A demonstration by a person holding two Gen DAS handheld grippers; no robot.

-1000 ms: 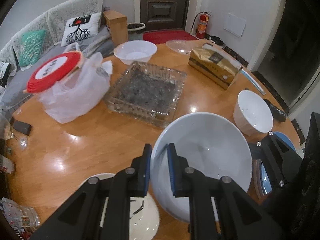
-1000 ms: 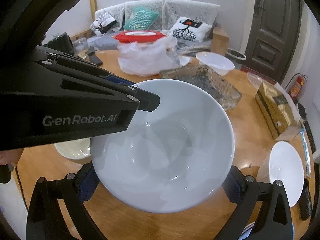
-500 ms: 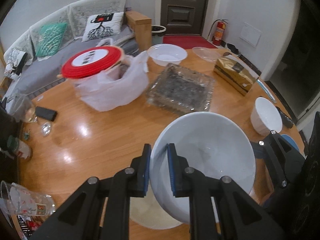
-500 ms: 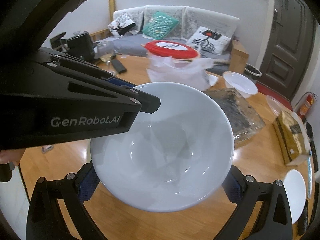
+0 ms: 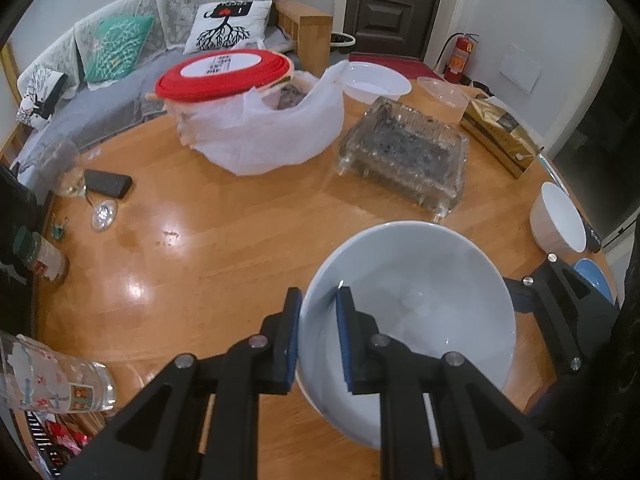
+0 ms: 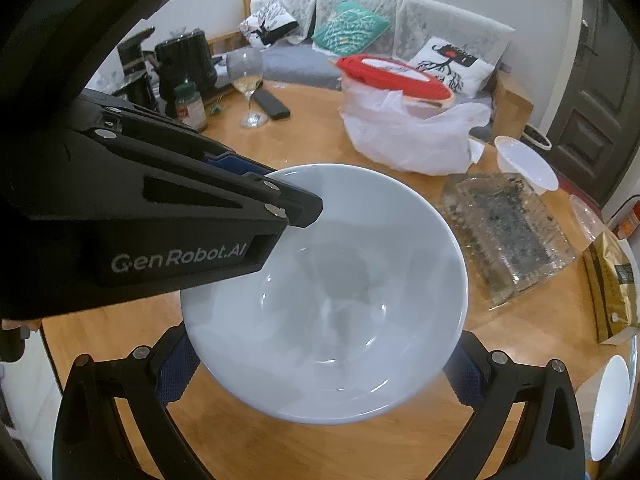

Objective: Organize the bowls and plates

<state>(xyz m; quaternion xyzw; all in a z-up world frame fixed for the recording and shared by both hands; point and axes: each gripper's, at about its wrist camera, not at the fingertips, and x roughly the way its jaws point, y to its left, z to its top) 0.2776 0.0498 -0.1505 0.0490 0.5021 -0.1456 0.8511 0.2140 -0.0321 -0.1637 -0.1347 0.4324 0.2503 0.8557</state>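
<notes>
While the large white bowl [image 5: 408, 312] was held above the near edge of the round wooden table [image 5: 224, 240], its opening was seen turned upward and tipped slightly toward the left wrist camera; being round, no long axis could be named. It was gripped at its left rim by the left gripper [image 5: 318, 332], one blue pad inside the wall and one outside, jaws clamped on the rim. The right gripper [image 6: 320, 368] was spread wide around the bowl's near side, a pad seen at either flank; whether the pads touched the wall could not be told.

Compared with half a second before, the cream plate formerly seen beneath the bowl was no longer in the left view, more of the table's left side was taken in, and a patterned glass [image 5: 52, 384] was seen larger at the lower left.

The bowl was noted as plain, glossy, deep and empty, with soft reflections on its inner wall.

Further out were recorded a small white bowl [image 5: 558, 218] near the right edge, a blue plate [image 5: 594, 276] just beyond the right gripper, a glass tray [image 5: 404, 156], a white plastic bag [image 5: 272, 136] with a red-lidded container [image 5: 224, 74], a wine glass [image 6: 248, 80] and a gold packet [image 5: 500, 136].
</notes>
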